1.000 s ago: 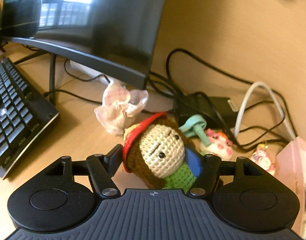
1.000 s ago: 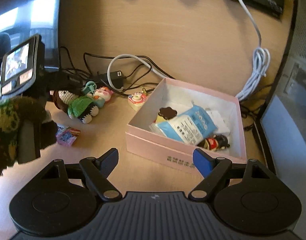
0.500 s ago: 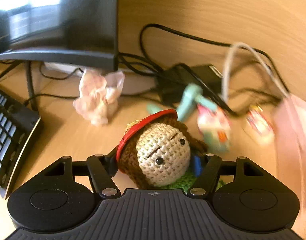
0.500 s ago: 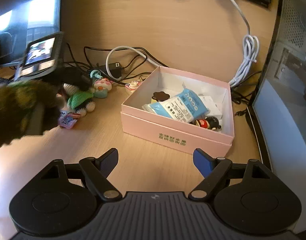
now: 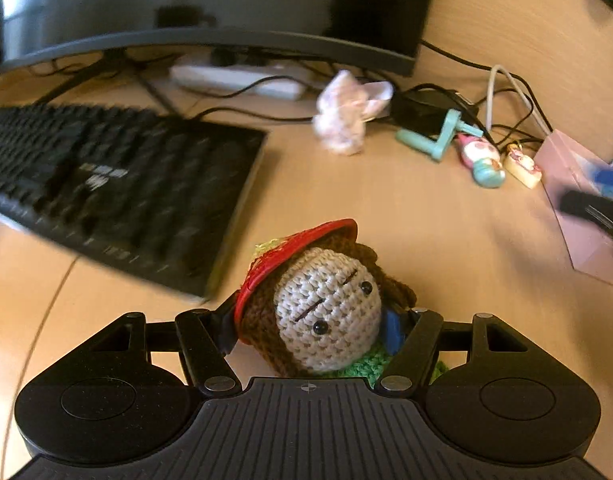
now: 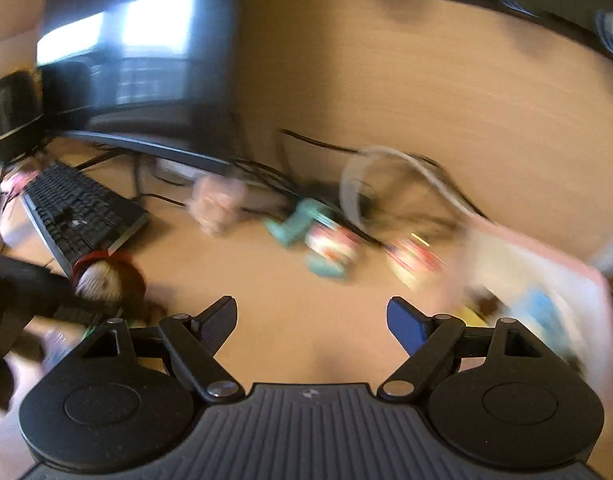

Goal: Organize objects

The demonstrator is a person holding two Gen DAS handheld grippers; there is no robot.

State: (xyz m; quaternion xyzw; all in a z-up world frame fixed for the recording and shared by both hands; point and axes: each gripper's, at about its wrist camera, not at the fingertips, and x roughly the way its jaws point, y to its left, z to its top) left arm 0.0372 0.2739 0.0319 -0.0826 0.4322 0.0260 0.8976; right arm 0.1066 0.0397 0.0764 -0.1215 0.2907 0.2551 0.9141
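The crocheted doll (image 5: 326, 312) — red hat, brown hair, green body — is pinched between the fingers of the left gripper (image 5: 312, 330) and carried above the bench (image 5: 406, 216), well apart from the pink box (image 5: 574, 196) at the right edge. The right gripper (image 6: 311, 322) is spread wide and holds nothing. The box is judged to be the collection point: a few items appear to lie inside it, though blur hides detail. Left to be sorted on the bench — a teal crank toy (image 5: 438, 138), two small figurines (image 5: 484, 160) and a crumpled wrapper (image 5: 346, 112). The task is judged partly complete.
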